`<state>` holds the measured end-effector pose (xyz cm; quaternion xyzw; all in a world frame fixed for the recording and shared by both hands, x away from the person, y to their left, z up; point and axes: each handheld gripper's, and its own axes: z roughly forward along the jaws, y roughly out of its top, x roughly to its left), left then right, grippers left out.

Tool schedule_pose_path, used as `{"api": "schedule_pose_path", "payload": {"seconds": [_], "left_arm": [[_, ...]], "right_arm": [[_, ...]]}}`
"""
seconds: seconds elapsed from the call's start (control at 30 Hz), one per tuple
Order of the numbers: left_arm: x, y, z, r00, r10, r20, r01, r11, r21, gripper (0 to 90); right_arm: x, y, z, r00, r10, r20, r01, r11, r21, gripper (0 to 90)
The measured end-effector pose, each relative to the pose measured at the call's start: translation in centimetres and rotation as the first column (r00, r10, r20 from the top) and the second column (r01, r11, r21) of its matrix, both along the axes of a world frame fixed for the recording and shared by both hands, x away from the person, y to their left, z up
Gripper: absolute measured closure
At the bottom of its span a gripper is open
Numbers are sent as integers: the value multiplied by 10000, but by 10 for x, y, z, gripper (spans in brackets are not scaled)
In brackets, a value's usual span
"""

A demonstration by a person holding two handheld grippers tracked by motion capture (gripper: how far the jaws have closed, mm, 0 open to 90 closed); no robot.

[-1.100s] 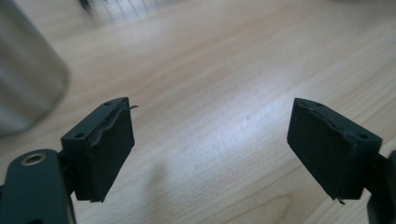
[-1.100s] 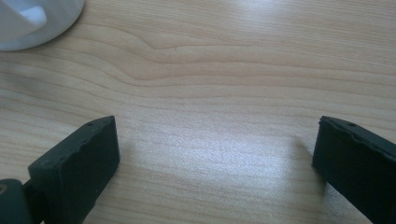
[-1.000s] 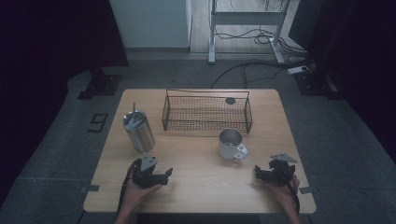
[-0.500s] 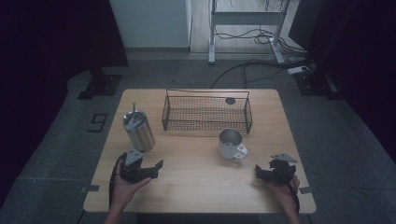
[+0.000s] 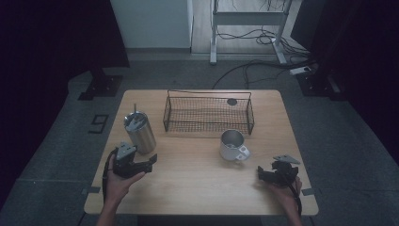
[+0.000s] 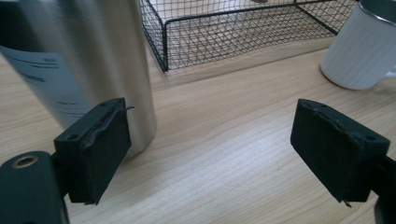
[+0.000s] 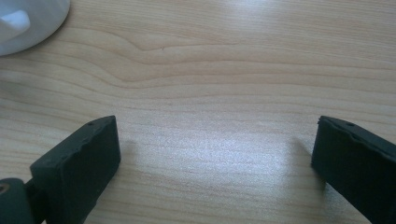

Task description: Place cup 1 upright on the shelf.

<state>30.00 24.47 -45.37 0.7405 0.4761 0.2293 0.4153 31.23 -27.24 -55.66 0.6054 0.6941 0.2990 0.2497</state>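
Observation:
A steel tumbler [image 5: 139, 132] with a straw in its lid stands at the table's left. My left gripper [image 5: 149, 162] hovers just in front of it and points right. In the left gripper view the tumbler [image 6: 93, 60] rises close behind the left pad. The jaws of that gripper [image 6: 217, 144] have just been opening and stand open with bare wood between them. A white mug [image 5: 233, 145] sits right of centre. My right gripper [image 5: 261, 173] rests low near the front right corner, open [image 7: 215, 163], with nothing between its pads; the mug [image 7: 28, 23] is at that view's top left.
A black wire basket [image 5: 207, 113] stands at the middle back of the wooden table [image 5: 197, 188], with a small dark disc [image 5: 232, 101] inside. The basket [image 6: 224, 32] and mug [image 6: 364, 51] lie ahead of my left gripper. Cables and a stand's legs lie on the floor behind.
My left gripper has moved left and a little away from the front edge, ending beside the tumbler, and its jaws have parted. The right gripper has stayed put.

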Motion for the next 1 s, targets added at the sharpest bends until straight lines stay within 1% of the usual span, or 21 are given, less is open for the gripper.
{"api": "schedule_pose_path", "payload": {"seconds": [0.07,0.2,0.37,0.5,0.57,0.6,0.63,0.77,0.8,1.0], "left_arm": [[1,4,3,10000,47,6,-47,10000,-37,123],[3,9,8,10000,93,20,-93,9999,96,116],[6,15,9,9997,257,35,-257,9995,171,110],[9,18,9,9992,402,60,-404,9986,332,109],[10,19,9,9990,443,70,-446,9984,339,109],[13,23,8,9984,556,53,-558,9978,368,108],[13,23,8,9984,556,53,-558,9978,368,108],[16,28,7,9966,828,40,-829,9963,246,105],[17,31,7,9959,909,-11,-908,9955,281,103],[25,39,4,9941,1071,-144,-1067,9940,241,97]], "right_arm": [[0,0,0,10000,-22,-3,22,10000,9,9],[0,0,0,10000,-26,-2,26,10000,8,9],[0,0,0,10000,-26,-2,26,10000,8,9],[0,0,0,10000,-30,-12,30,10000,-3,9],[0,0,0,10000,-27,0,27,10000,8,9],[0,0,0,10000,-27,-3,27,10000,7,9],[0,0,0,10000,-27,-3,27,10000,7,9],[0,0,0,10000,-51,0,51,10000,4,12],[0,0,0,10000,-51,-1,51,10000,5,13],[0,0,0,10000,-50,-6,50,10000,8,13]]}}
